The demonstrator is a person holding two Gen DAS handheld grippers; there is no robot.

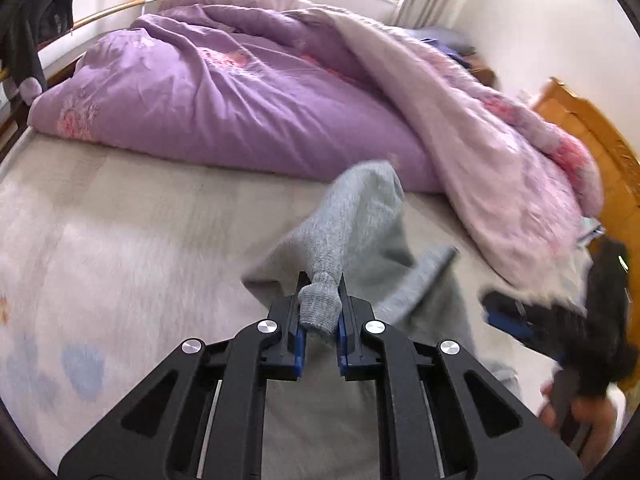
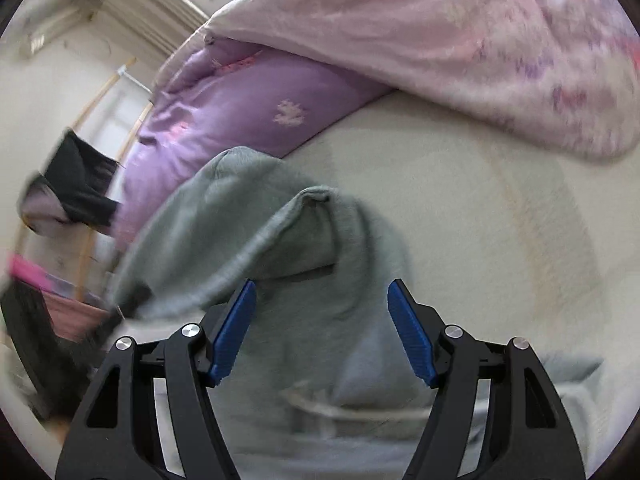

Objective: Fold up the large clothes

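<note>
sleeve cuff pinched, other gripper free

left gripper [image 1: 320,316] is closed on the ribbed cuff of the grey sweater [image 1: 360,216]; the cuff end sticks out toward the camera between the blue pads [image 1: 301,340], and the sleeve rises from there away from the jaws. right gripper [image 2: 322,332] has its jaws wide apart and holds nothing; it hangs just above the sweater body, and one raised fold of the knit stands in front of its fingers [image 2: 236,328].

the sweater lies on the pale bed sheet [image 1: 120,208], near the edge of the purple duvet [image 1: 208,92] that is heaped on the far side of the bed. in the left wrist view the other gripper appears blurred at the right side, with the wooden headboard [image 1: 592,128] behind it.

the knit looks soft and limp, rather light, and it sags at once where it is not supported. it is probably not slippery, because the ribbing gives grip to the pads. i think a good place for the free gripper is a thicker edge, such as the shoulder seam or the hem, not the loose middle, which would only bunch up.
</note>
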